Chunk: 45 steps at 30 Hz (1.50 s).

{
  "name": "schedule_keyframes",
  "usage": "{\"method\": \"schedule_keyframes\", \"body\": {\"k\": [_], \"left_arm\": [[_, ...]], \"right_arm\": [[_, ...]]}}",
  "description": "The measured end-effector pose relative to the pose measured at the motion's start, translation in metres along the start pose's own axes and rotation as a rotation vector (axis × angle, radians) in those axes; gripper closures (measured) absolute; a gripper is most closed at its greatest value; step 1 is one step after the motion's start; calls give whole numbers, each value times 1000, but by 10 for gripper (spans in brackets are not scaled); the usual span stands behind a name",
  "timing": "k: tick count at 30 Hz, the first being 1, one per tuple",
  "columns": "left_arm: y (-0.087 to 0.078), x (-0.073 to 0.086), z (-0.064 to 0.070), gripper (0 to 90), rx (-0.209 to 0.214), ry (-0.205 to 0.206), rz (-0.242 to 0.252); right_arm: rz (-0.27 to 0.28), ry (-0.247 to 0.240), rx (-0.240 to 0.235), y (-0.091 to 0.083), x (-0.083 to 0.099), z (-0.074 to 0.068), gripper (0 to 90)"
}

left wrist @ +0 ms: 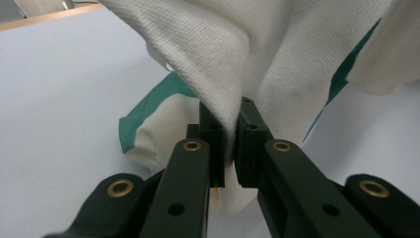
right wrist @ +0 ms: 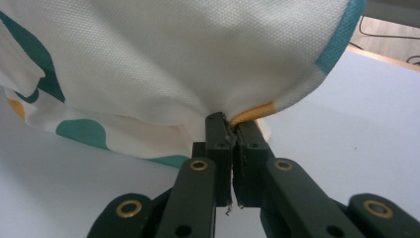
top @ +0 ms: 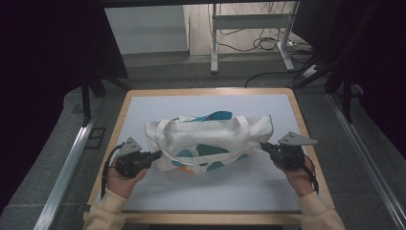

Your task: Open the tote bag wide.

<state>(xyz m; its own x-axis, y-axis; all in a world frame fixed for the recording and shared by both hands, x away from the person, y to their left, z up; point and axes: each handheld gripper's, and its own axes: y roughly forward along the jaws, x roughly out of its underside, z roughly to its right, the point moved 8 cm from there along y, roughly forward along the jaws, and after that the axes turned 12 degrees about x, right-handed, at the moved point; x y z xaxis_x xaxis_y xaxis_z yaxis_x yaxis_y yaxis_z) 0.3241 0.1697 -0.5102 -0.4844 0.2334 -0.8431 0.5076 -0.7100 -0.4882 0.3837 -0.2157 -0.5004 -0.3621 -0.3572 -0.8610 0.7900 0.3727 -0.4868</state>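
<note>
A white canvas tote bag (top: 208, 142) with teal and orange patches is seen lying on the white table top (top: 210, 191), roughly at its centre in the high view. Its two handles are draped across the upper face; a teal lining edge is visible at 12 o'clock of the bag.

The left gripper (top: 155, 155) is held at the bag's 9 o'clock end, low at the near corner. In the left gripper view its jaws are seen pressed together on a fold of the white fabric (left wrist: 233, 74), which rises from between them; a teal-edged part of the bag lies on the table at 10 o'clock of the jaws. The gripper is clamped on the bag.

The right gripper (top: 265, 146) is held at the bag's 3 o'clock end. In the right gripper view (right wrist: 232, 130) the jaws are closed on the bag's edge, with an orange strip (right wrist: 252, 112) pinched right at the tips and white cloth spreading upward toward 12 o'clock. A teal band is seen at 1 o'clock, teal patches at 9 o'clock.

Both grippers are held in hands (top: 122, 181) entering from 6 o'clock, with cream sleeves (top: 103, 215). The bag is stretched between the two grippers. The wooden table rim (top: 210, 91) is visible at 12 o'clock; beyond it a white metal frame (top: 251, 21) and cables (top: 265, 43) are seen on the floor.
</note>
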Motion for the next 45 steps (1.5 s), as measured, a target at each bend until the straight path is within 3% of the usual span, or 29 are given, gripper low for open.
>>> {"method": "schedule_keyframes", "body": {"k": [22, 27, 45], "left_arm": [[15, 18, -6, 851, -2, -22, -50], [21, 26, -10, 854, -28, -12, -87], [37, 36, -23, 847, -16, -78, -126]], "right_arm": [[-30, 11, -5, 12, 18, -5, 857], [-60, -4, 0, 16, 24, -7, 857], [-156, -14, -15, 33, 45, -12, 857]]}}
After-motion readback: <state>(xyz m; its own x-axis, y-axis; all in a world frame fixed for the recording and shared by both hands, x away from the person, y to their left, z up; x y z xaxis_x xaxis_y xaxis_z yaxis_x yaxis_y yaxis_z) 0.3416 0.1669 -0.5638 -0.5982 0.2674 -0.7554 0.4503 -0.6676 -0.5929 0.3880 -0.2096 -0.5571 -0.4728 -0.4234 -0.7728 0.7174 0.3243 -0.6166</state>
